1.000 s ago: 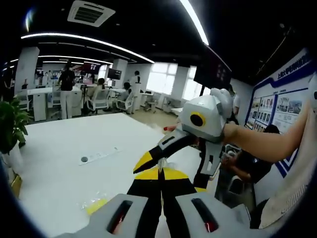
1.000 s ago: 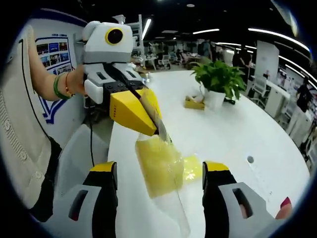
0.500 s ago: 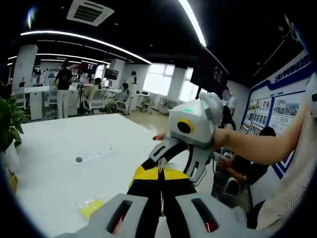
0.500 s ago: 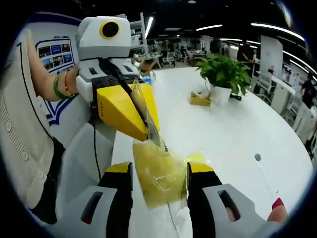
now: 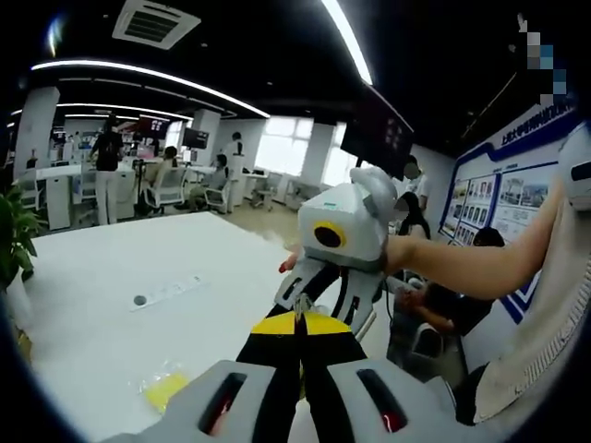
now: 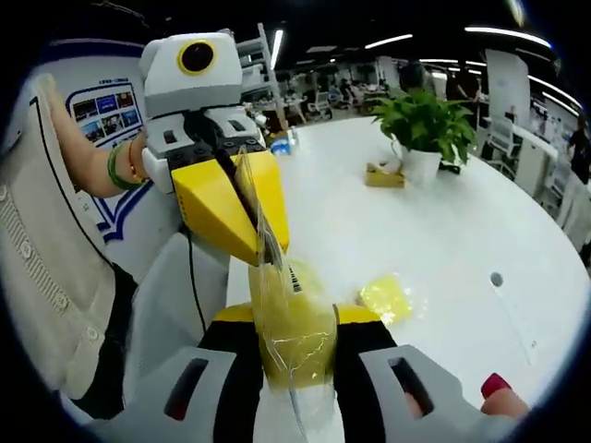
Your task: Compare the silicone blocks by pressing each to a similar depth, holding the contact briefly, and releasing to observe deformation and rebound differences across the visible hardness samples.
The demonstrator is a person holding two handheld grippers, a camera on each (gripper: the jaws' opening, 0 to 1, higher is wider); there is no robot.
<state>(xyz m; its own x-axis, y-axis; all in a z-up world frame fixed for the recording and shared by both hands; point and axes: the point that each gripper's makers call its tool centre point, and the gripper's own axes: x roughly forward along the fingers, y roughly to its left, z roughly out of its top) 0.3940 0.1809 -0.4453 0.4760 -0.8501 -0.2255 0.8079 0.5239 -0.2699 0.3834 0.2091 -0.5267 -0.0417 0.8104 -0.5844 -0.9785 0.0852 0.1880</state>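
The right gripper (image 6: 294, 337) squeezes the bagged yellow silicone block (image 6: 294, 340); the left gripper (image 6: 247, 214) pinches the bag's top. Likely the hold, release next; another yellow block (image 6: 388, 297) waits on the white table (image 6: 434, 231) beside it.

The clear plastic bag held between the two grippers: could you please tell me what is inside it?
Inside the clear plastic bag is a yellow silicone block, squeezed between the right gripper fingers. Its lower part is hidden behind the fingers and crinkled plastic.

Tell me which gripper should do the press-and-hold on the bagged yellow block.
Right. The right gripper already has its jaws closed against the yellow block in its clear bag, so it can likely squeeze and hold. The left gripper is shut on the bag's top edge, merely steadying it.
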